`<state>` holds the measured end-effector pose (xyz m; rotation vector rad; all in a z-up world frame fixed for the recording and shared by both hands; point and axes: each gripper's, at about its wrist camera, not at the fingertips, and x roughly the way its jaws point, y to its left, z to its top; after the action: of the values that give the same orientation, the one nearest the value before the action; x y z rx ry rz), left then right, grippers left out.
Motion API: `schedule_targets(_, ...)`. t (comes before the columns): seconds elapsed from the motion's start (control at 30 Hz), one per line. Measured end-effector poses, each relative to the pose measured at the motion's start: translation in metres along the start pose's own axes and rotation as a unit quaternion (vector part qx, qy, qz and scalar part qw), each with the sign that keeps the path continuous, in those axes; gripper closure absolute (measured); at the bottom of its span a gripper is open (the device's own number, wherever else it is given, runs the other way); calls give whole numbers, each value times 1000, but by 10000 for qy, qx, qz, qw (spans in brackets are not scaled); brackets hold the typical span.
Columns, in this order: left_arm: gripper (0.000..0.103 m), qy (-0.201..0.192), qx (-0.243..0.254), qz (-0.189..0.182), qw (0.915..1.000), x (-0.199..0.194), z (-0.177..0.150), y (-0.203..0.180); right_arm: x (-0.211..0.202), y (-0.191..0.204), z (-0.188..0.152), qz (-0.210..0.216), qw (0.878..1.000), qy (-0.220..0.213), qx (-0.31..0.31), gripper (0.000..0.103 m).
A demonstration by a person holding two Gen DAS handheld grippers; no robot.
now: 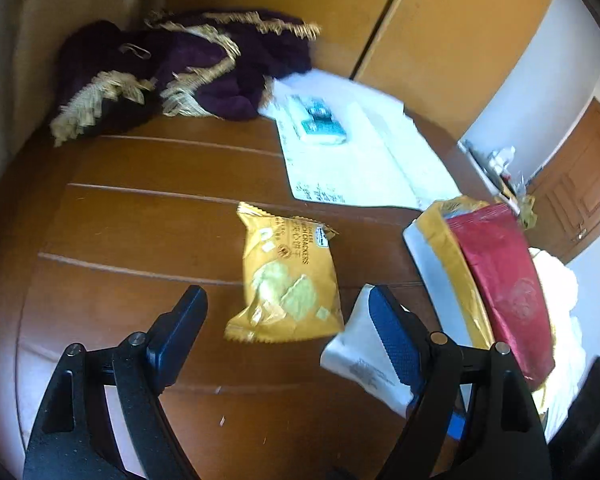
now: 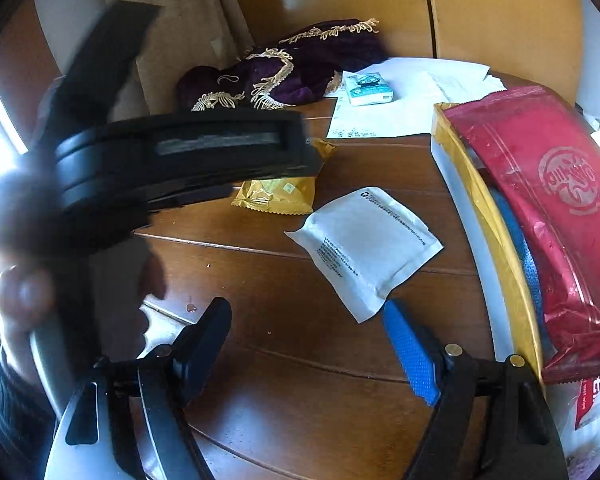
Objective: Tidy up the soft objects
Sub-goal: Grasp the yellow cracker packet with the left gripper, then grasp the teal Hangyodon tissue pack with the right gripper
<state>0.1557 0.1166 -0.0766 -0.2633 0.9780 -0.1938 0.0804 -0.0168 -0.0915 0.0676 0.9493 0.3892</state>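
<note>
On the tabletop [image 1: 140, 232], a white bin [image 1: 428, 264] at 3 o'clock is already loaded with a red packet [image 1: 504, 276]. Still left out are the yellow cracker packet [image 1: 292, 276] at centre and the white sachet [image 2: 366, 246]. Both the left hand-held gripper [image 1: 288, 320] and the right hand-held gripper [image 2: 308, 340] are held agape, empty.

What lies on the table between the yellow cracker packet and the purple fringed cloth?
Nothing: in the left wrist view, only bare wooden table separates the yellow cracker packet from the purple fringed cloth.
</note>
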Motion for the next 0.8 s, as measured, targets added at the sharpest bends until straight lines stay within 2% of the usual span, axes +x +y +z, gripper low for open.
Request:
schedule_targets(0.07,20,157,25,34,9999,10,2,-2,1,0,0,18,10000,-3,-1,23)
schedule_targets(0.2,23,11,319,426,9986,15,0,-8,-3,-1,0,163,9998,101,42,23)
schedule_targets(0.27,37,-76,387,610,9974,14,-3,-7,-10,4,-1,286,9995,78,-71,23)
schedule_targets(0.33,43,-58,514,712,9961,12,-5,-5,-26,10,-3,192,9993,54,-318,24)
schedule_targets(0.43,56,48,428,739,9963,3,-10,3,-60,15,2,375,9970,-81,-679,25)
schedule_targets(0.47,57,124,397,731,9965,0,-12,5,-71,16,5,409,9958,-155,-799,25)
schedule_targets(0.6,58,189,-67,818,9964,-24,-35,22,-98,13,47,634,9936,-345,-869,24)
schedule_targets(0.63,58,156,-252,757,9967,-35,-46,28,-95,13,65,556,9939,-396,-862,24)
schedule_targets(0.7,58,30,-595,540,9968,-47,-59,39,-79,14,100,376,9947,-417,-863,24)
schedule_targets(0.8,58,-261,-932,289,9949,-65,-77,55,-30,14,153,136,9969,-98,-772,24)
